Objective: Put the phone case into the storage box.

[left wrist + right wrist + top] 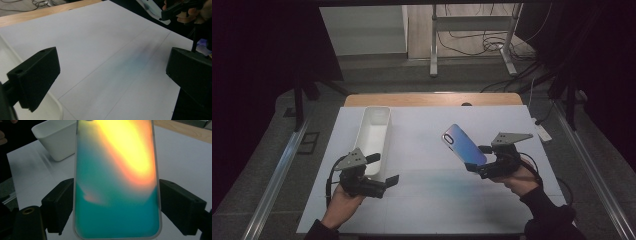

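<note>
1. Two grippers were at work over the white table (437,200), and the job looked about half done: the phone case was already picked up, but it had not yet gone into the tray.
2. At the left, the left gripper (384,170) sat near the person's edge with its jaws apart and nothing between them; in the left gripper view only bare table showed between the two black pads (37,75).
3. Just beside it, the long white tray (374,137) ran from near to far on the left half of the table, and what showed of its inside held nothing.
4. Toward the right, the iridescent phone case (463,145) was held tilted, clear of the table surface and well apart from the tray.
5. At the far right, the right gripper (479,159) was clamped on the case's near end, one jaw pressing each long edge, as the right gripper view showed (117,195).
6. What remained, by my judgement, was carrying the case leftward to the tray, setting it inside and letting go.
</note>
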{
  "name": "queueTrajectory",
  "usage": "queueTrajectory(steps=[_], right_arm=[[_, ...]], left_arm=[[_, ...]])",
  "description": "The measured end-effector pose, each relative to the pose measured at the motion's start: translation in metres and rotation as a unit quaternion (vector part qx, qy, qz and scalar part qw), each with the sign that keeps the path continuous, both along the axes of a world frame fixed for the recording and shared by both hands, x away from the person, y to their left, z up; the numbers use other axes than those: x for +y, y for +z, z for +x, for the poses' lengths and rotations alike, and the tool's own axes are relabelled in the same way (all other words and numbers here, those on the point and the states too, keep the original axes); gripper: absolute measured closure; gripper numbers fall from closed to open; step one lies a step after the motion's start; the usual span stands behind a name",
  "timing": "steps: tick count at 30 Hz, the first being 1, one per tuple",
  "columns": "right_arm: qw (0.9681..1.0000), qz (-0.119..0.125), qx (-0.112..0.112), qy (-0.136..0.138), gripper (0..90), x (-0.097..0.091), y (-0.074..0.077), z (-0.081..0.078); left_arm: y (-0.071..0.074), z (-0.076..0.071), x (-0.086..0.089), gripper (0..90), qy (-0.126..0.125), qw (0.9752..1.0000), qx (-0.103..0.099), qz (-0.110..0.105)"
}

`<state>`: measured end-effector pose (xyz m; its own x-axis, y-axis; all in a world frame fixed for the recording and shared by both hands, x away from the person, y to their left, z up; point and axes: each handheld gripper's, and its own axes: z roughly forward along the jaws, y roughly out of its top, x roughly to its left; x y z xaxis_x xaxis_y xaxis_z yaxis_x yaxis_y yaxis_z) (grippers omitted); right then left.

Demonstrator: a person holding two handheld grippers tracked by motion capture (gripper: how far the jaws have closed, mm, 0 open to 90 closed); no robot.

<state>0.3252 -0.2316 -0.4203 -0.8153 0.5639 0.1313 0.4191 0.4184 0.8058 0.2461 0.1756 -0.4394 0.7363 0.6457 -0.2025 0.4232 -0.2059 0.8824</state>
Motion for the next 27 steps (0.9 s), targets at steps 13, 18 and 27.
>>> queueTrajectory(steps=[13,18,27], right_arm=[[0.9996,0.021,-0.006,0.019,17.2,0.005,0.005,-0.011],[0.9991,0.026,-0.006,0.033,17.2,0.009,0.005,-0.016],[0.9981,0.036,-0.004,0.050,17.2,0.014,0.005,-0.022]], left_arm=[[0.004,0.006,-0.015,0.0,-0.032,0.9993,-0.010,-0.014],[0.006,0.006,-0.021,0.0,-0.049,0.9985,-0.018,-0.020],[0.009,0.008,-0.033,0.0,-0.075,0.9962,-0.027,-0.034]])
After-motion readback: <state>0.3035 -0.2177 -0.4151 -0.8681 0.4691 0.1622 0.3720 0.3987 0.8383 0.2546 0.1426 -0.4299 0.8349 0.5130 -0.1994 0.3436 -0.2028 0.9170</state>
